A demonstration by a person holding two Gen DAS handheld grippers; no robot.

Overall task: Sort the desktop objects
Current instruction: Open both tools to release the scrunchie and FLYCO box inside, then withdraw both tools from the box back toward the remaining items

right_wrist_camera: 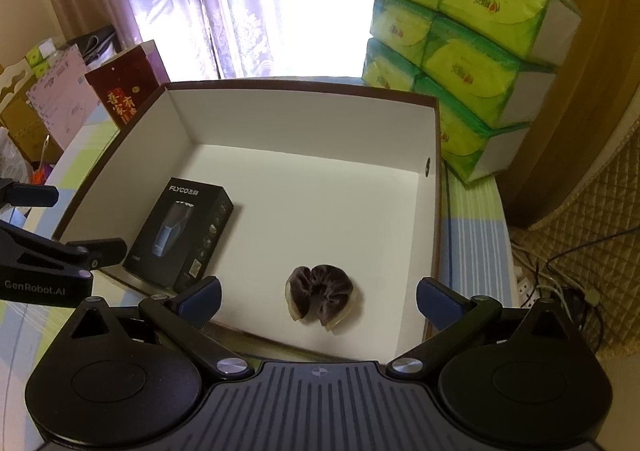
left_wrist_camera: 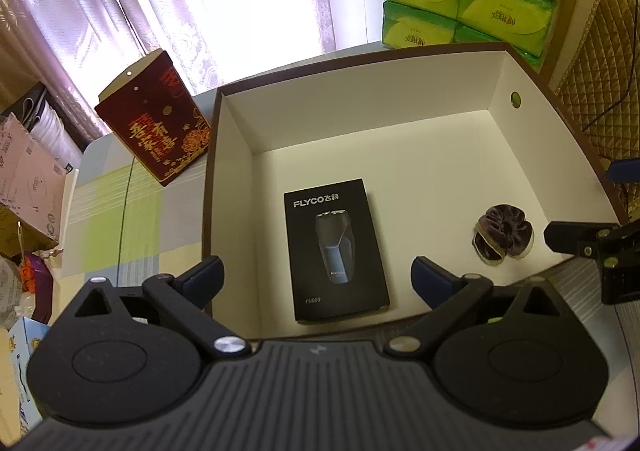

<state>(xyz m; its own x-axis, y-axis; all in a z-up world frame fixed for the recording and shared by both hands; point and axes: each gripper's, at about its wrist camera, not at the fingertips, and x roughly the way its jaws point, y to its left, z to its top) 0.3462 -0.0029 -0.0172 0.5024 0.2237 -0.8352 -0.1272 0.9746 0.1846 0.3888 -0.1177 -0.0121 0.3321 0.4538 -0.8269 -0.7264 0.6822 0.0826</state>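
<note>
Inside white box (right_wrist_camera: pixel 304 119): velvety scrunchie (right_wrist_camera: pixel 323 293)

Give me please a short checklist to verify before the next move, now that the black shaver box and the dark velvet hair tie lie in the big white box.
1. Left gripper jaws wide and empty: ok.
2. Right gripper jaws wide and empty: ok.
3. Black rectangular FLYCO shaver box lies flat on the floor of the large white open cardboard box: ok.
4. Dark brown velvet hair tie lies inside the same box, apart from the shaver box: ok.
5. Both grippers apart from each other: ok.
6. More objects left to sort: cannot tell; the red printed carton and the stacked green tissue packs stand outside the box.
</note>
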